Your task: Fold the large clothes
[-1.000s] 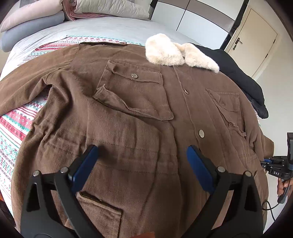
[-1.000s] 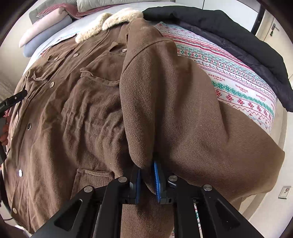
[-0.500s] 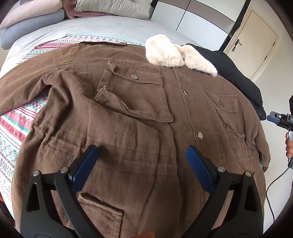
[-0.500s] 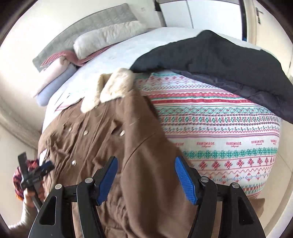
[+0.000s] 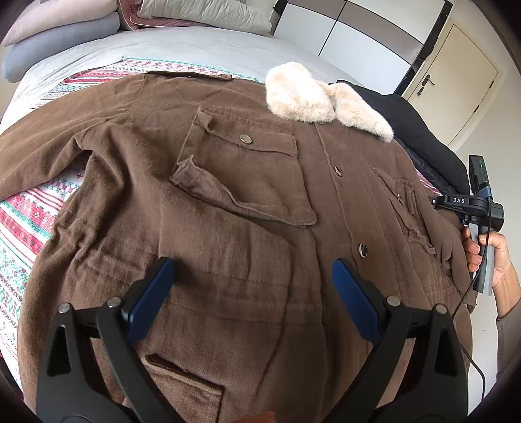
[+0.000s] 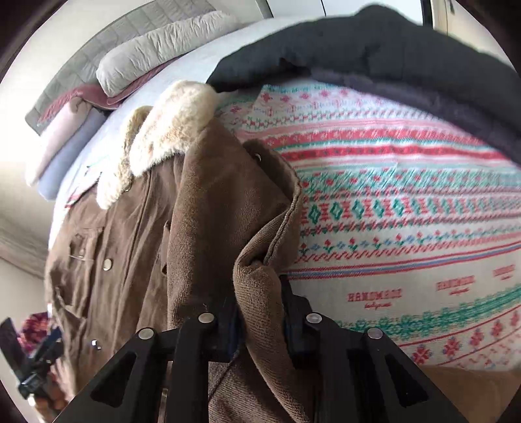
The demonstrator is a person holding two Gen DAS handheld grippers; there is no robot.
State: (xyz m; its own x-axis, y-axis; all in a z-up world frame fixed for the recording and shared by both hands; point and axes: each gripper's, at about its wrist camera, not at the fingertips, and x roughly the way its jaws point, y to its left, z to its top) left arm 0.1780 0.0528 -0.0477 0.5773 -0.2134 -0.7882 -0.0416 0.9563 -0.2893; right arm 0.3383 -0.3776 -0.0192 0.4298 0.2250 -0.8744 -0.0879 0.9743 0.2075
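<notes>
- the brown coat (image 5: 247, 227) lies front-up across the bed (image 5: 195, 42), fur collar (image 5: 325, 97) toward the pillows (image 5: 202, 13).
- right gripper (image 6: 260, 309) has just been closing and now clenches a bunched sleeve (image 6: 254, 276) near the coat's side edge.
- left gripper (image 5: 250, 293) hovers released over the coat's lower front, nothing between its jaws.
- to fold well: carry the sleeve flat across the chest, keep the cloth taut, avoid dragging the body.
- patterned blanket (image 6: 407, 227) covers the bed; a black jacket (image 6: 374, 48) lies beyond it; a door (image 5: 456, 81) stands in the far corner.
</notes>
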